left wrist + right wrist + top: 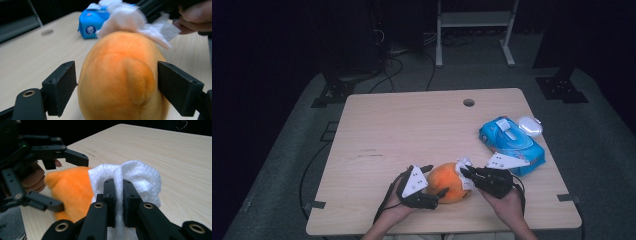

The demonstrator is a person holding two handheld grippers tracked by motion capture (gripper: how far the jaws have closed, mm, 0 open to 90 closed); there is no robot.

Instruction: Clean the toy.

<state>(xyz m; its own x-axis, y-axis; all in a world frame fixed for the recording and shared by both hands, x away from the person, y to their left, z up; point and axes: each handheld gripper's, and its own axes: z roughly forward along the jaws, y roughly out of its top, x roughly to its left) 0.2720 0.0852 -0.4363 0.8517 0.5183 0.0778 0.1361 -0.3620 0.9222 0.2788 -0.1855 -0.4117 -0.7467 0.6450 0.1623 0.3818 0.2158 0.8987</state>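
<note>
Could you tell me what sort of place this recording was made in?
Probably a lab or recording room, not a home: a bare wooden table on grey carpet, dark surroundings, cables on the floor, and a metal frame behind it.

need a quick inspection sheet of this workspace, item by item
surface: light wooden table with a round hole near its far edge, bare apart from the items below
job's things: orange plush toy at the near edge; white wipe pressed against it
clutter: blue wipes pack, lid flipped open, at the right
grippers: left gripper jaws stand on either side of the plush toy, apart from it; right gripper shut on the white wipe
cables: black cable hangs off the left edge; more on the floor behind
surroundings: dark room, grey floor, white frame behind
</note>
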